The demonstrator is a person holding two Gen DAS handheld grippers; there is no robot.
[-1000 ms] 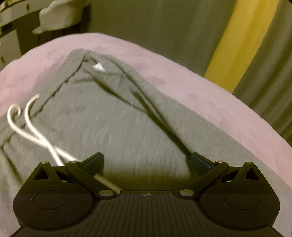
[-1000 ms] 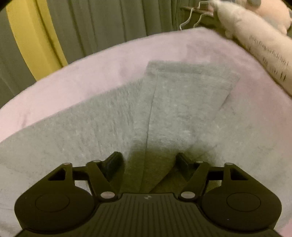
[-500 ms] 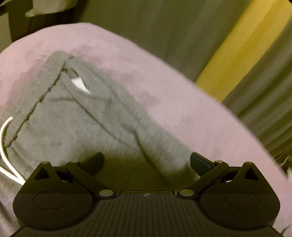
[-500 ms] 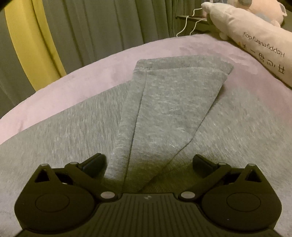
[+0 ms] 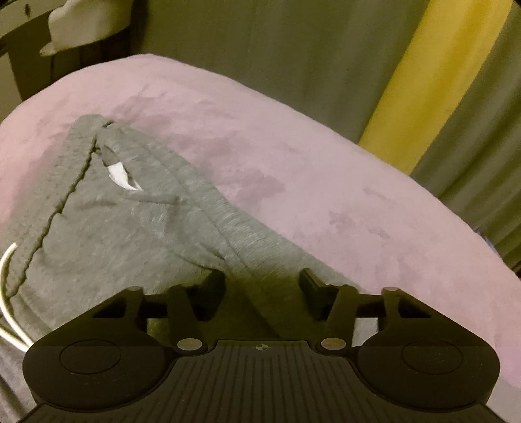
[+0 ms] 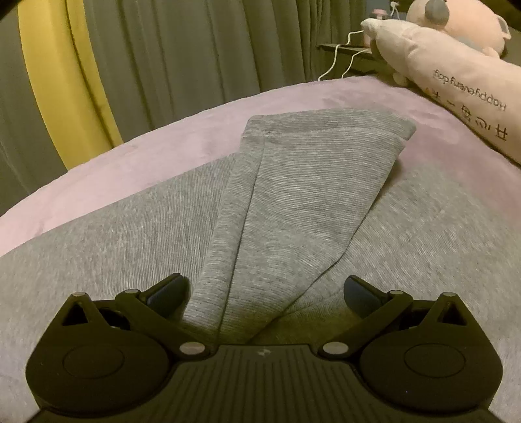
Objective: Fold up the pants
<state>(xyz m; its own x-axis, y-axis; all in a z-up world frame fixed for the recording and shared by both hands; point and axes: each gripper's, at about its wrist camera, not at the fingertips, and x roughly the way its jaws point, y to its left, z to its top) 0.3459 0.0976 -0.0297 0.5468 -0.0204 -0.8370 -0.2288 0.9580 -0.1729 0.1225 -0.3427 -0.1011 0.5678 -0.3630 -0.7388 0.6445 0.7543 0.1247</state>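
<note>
Grey sweatpants (image 5: 130, 227) lie on a pink blanket (image 5: 293, 169). In the left wrist view the waistband corner with a white label (image 5: 119, 174) lies at upper left, and a white drawstring (image 5: 8, 293) shows at the left edge. My left gripper (image 5: 262, 283) is partly closed around a raised fold of the pants' edge; contact is not clear. In the right wrist view a folded-over pant leg (image 6: 293, 201) with its hem (image 6: 325, 123) far from me lies on the rest of the pants. My right gripper (image 6: 265, 289) is open, low over the leg's near end.
Grey curtains (image 6: 179, 48) with a yellow stripe (image 6: 55, 75) hang behind the bed. A long pink plush pillow (image 6: 456, 88) and a round plush toy (image 6: 456, 19) lie at the right. A white object (image 5: 81, 26) sits on dark furniture at far left.
The left gripper has slid right along the pants to their edge fold and narrowed its jaws. The right gripper has opened wider and pulled back a little from the hem.
</note>
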